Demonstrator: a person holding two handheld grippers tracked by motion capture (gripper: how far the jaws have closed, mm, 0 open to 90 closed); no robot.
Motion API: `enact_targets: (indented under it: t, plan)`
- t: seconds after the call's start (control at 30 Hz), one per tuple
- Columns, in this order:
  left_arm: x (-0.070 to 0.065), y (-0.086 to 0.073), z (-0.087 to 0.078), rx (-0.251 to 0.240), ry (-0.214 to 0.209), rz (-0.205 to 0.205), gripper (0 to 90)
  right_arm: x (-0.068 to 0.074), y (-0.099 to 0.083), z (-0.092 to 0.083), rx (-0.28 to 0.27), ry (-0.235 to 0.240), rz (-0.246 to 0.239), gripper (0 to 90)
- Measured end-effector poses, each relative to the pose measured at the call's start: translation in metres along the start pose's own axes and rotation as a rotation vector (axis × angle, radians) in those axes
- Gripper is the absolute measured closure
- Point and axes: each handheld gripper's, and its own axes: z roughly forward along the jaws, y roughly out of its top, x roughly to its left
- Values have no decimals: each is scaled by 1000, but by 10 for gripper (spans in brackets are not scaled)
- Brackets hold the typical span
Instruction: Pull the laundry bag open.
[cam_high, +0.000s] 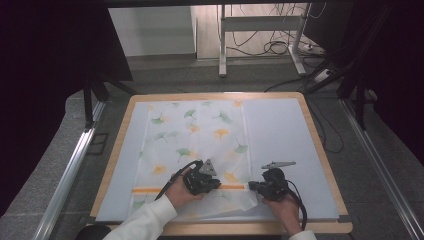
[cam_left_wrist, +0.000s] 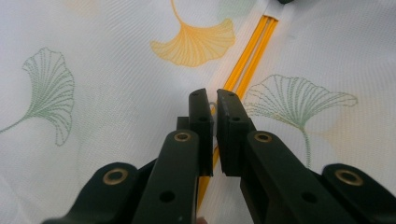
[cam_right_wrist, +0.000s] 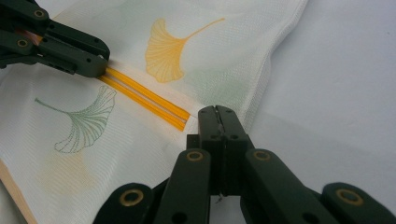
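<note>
The thin, limp ginkgo-print cloth (cam_high: 195, 145) lies flat on the tabletop (cam_high: 320, 150), both tongs, left (cam_left_wrist: 213, 105) and right (cam_right_wrist: 217, 116), clamped along its orange stripe (cam_right_wrist: 144, 95), likely best held near edges.

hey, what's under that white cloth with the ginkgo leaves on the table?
The cloth lies on a pale blue-grey mat, which shows bare on both sides of it. The mat rests on a wooden table, visible at its rim. Whatever lies directly beneath the cloth's middle is covered.
</note>
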Motion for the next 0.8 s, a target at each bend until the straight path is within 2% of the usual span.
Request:
enact_targets:
  t: [0.17,0.33,0.43,0.47,0.8]
  plan:
    - [1,-5,-3,-14,-2,-30,862,0,0,0,0,2,0,898]
    - [2,-6,-4,-9,4,-33,862,0,0,0,0,3,1,897]
    - [3,-7,-6,4,10,-20,862,-1,0,0,-1,4,0,897]
    - [2,-7,-6,-4,8,-34,862,-1,0,0,0,5,0,897]
    - [5,-15,-12,-5,16,-56,862,-1,0,0,0,4,-2,897]
